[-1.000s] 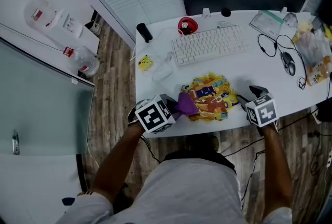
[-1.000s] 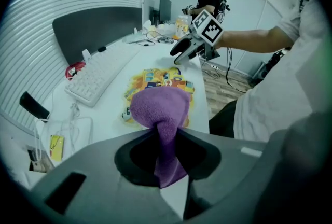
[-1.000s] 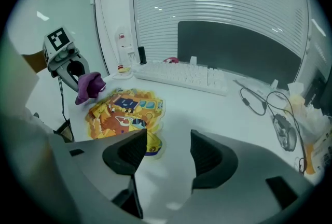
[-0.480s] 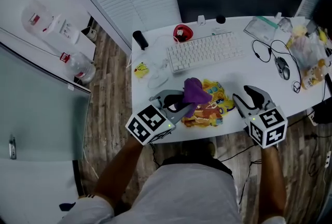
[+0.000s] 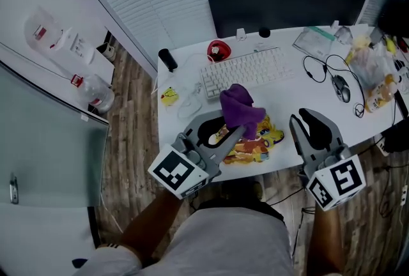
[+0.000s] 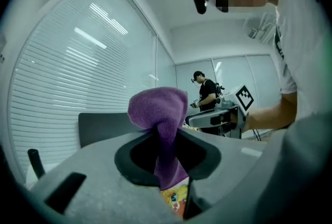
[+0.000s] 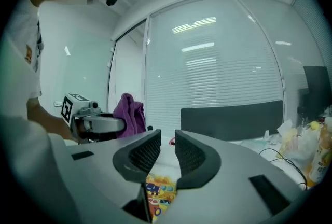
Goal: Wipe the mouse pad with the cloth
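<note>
Jaws of the left gripper [image 5: 234,132] clamp the purple cloth [image 5: 240,110] above the desk's [image 5: 287,92] near edge; the right gripper [image 5: 312,122], empty, has just been closing to a narrow gap. Beneath, the colourful mouse pad [image 5: 261,139] lies unpinned: wiping could shove it toward the keyboard [image 5: 246,70].

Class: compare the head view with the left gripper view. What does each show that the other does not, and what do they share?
Only the head view shows the white keyboard and the computer mouse, seen from above. Only the left gripper view shows a second person standing in the background. Both show the purple cloth pinched in the left tongs, part of the colourful mouse pad, and the right tongs, whose jaws have just been closing with nothing between them.
</note>
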A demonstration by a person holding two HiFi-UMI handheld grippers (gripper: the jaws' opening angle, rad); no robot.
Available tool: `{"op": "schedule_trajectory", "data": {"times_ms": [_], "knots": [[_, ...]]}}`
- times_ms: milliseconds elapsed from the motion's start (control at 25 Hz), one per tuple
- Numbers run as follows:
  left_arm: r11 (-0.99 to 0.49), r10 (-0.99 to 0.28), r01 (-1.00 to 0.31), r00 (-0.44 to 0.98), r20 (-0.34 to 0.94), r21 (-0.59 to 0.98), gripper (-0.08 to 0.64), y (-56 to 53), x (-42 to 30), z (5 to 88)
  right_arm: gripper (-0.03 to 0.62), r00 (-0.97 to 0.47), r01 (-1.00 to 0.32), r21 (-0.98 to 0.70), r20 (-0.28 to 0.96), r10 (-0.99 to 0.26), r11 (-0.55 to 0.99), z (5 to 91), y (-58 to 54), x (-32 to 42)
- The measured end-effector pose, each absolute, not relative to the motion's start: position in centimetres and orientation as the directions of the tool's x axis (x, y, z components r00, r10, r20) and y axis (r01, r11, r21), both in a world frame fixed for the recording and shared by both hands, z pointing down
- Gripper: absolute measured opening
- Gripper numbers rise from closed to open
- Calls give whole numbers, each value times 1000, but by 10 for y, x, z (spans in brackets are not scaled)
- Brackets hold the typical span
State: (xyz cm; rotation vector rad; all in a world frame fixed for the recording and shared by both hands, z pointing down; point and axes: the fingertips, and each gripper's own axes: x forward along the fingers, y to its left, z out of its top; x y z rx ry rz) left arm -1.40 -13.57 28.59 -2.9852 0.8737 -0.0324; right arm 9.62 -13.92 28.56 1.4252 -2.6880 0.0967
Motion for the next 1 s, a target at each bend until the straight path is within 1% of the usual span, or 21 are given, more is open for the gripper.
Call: {"op": "schedule_trajectory", "data": {"times_ms": [200,360,480,720,1000], "knots": [[-831,-542,-553,828,-144,-58,83,-127,-11,253,51,-576,-817,0,-17,-817,576,258,-123,90],[-831,-535,-552,827,-173,-67,84,-117,-8,241,35,-590,-804,2,-118,-799,594,240,-110,83],[-831,-524,-549,827,-206,-89,84,-110,-6,235,29,-600,-795,26,-171,-781,606,232,-100,76],[-834,-509,-544,823,-254,-91,83,-103,-5,229,20,-616,-784,61,-198,-763,617,228,-85,64],[-845,-486,-526,831,-271,-99,83,-94,-1,226,12,-612,-788,77,-213,-762,611,224,-77,64]]}}
